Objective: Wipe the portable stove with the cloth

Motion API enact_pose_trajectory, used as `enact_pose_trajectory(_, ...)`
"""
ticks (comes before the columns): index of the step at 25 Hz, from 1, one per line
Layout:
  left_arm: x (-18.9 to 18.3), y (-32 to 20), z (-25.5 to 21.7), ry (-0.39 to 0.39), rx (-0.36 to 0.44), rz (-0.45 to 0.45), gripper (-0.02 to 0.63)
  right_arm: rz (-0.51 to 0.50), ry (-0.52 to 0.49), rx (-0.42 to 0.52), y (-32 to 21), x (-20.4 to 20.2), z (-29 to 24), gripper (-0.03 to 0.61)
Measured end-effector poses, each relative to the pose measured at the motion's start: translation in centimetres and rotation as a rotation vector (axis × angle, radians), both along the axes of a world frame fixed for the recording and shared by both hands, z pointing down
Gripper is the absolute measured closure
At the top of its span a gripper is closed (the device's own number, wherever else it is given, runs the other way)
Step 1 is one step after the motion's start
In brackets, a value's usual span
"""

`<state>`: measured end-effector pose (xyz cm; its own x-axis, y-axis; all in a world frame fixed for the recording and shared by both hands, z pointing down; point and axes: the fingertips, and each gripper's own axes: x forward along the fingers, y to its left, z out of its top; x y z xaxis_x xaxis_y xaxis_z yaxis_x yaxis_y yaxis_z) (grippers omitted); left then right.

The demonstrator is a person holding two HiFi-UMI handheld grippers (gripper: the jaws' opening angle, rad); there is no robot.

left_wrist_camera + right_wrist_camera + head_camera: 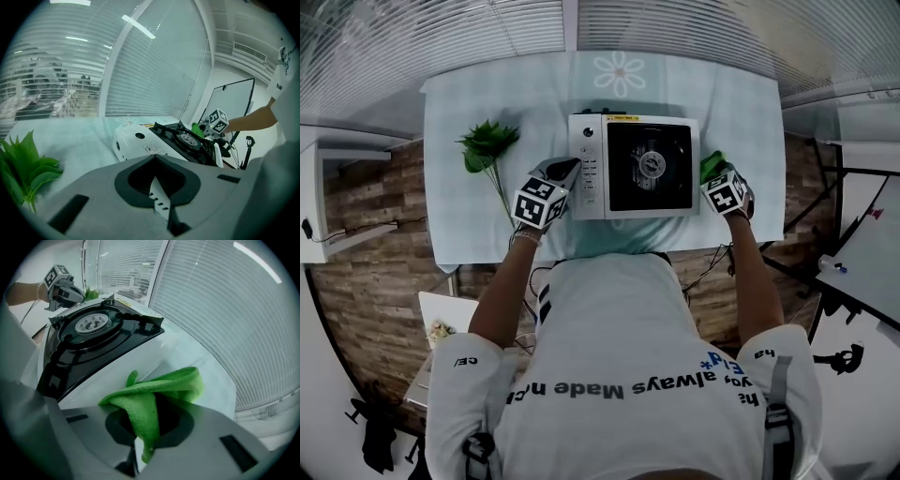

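The portable stove (647, 167), white with a black burner top, stands mid-table. My right gripper (718, 180) rests against the stove's right side, shut on a green cloth (710, 165). In the right gripper view that cloth (154, 392) drapes out of the jaws onto the stove's white side wall (117, 380). My left gripper (563, 172) sits at the stove's front left, by the control panel. In its own view the jaws are shut and empty, aimed towards the stove (183, 140).
A green leafy sprig (487, 145) lies left of the stove on the pale tablecloth (469, 216), close to my left gripper. Window blinds run behind the table's far edge. A white board (872, 253) stands off the table to the right.
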<state>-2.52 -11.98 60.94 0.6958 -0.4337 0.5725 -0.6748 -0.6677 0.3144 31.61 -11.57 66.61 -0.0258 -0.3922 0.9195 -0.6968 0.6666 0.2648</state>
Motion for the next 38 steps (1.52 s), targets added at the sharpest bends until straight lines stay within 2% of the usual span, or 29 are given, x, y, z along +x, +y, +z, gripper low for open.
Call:
enact_pose_trajectory(8,0.0,0.1,-0.1,0.005,-0.014,-0.022,0.603,-0.021,0.0,0.015,-5.2,0.0,0.1,0.555)
enact_pose_trajectory(21,0.1,0.1,-0.1,0.013,-0.038,-0.044,0.603,-0.109,0.014,0.003,-13.1,-0.2,0.1,0.555)
enact_pose_trajectory(24,0.0,0.2,-0.1,0.026,-0.046,-0.053,0.603,-0.152,0.029,-0.014,-14.4,-0.4,0.1,0.555)
enact_pose_trajectory(29,0.0,0.2,-0.1,0.037,-0.048,-0.066,0.603,-0.282,0.073,-0.057,-15.7,-1.3,0.2,0.555)
enact_pose_trajectory(35,-0.1,0.5,-0.2,0.012,0.005,-0.079,0.601,-0.392,0.093,-0.101,-16.7,-3.1,0.3,0.555)
enact_pose_trajectory(38,-0.1,0.5,-0.2,-0.003,0.011,-0.086,0.601,-0.436,0.072,-0.126,-17.1,-4.9,0.2,0.555)
